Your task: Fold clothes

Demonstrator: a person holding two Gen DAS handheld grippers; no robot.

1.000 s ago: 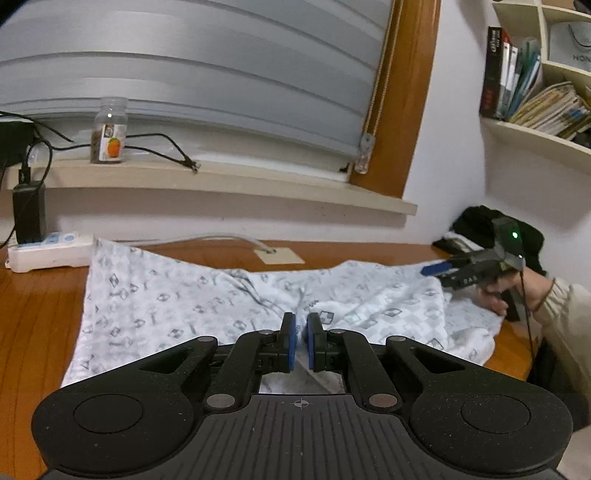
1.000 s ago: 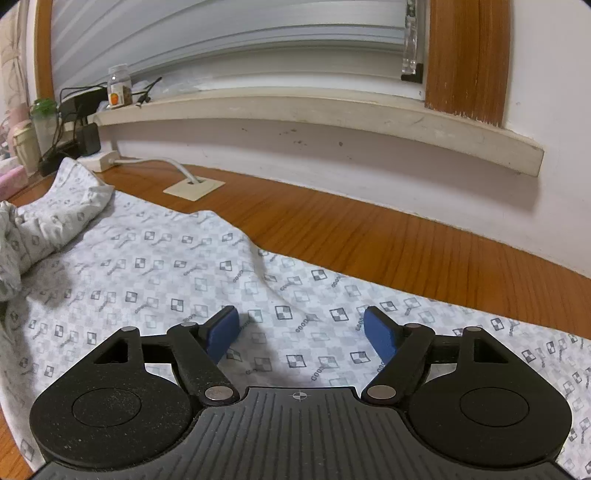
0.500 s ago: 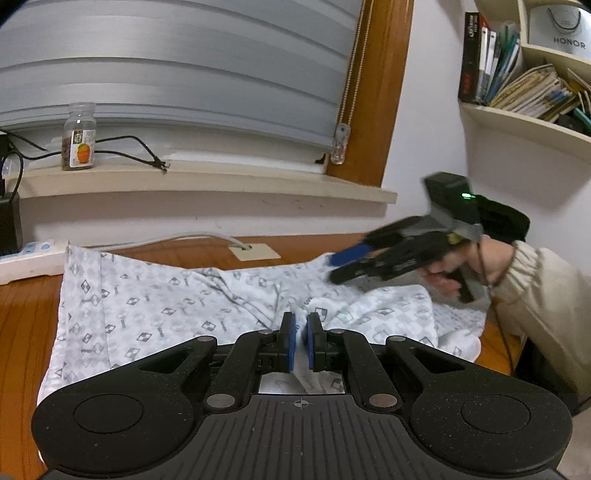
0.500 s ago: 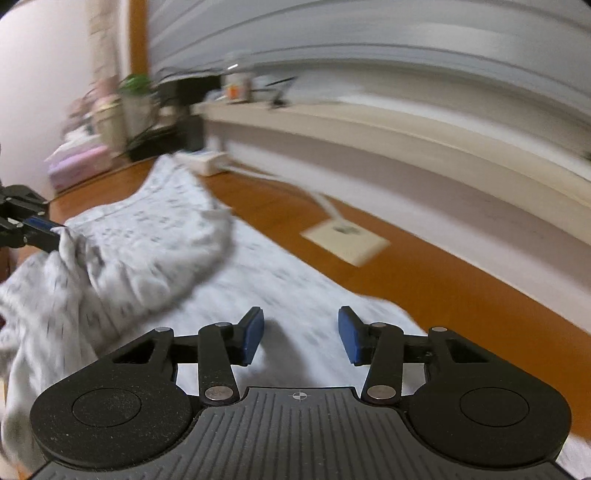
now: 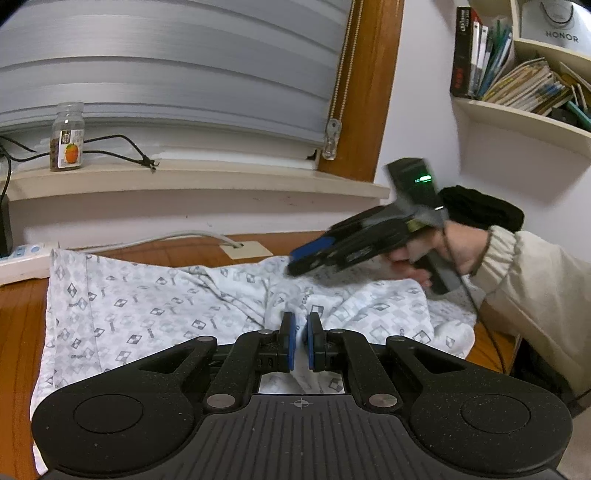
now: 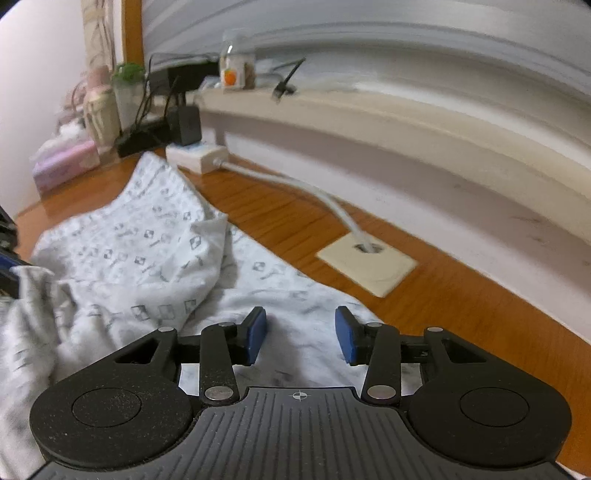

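The patterned garment [image 5: 147,310] is lying spread over the wooden counter [image 5: 18,332], its left part flat and its right part bunched where a layer is being turned over on itself. The left gripper [image 5: 301,339] is sitting at the near edge with its fingers [image 5: 289,343] together, clamped on a raised ridge of the cloth, probably to anchor that edge while the other side is carried across. The right gripper [image 6: 300,338], held by a hand [image 5: 436,254] in a beige sleeve [image 5: 535,288], is hovering over the right half; its fingers are apart but closing, with cloth below them and nothing pinched yet, so it is likely lining up a new hold.

The cloth's small print is showing letters too tiny to read. Farther out, a jar [image 5: 67,137] on the window sill [image 5: 221,181] is bearing an orange-fruit label with unreadable text. On the far-right shelf [image 5: 517,118], a white box [image 5: 561,26] is reading "HONOR"; the book spines beside it are illegible.
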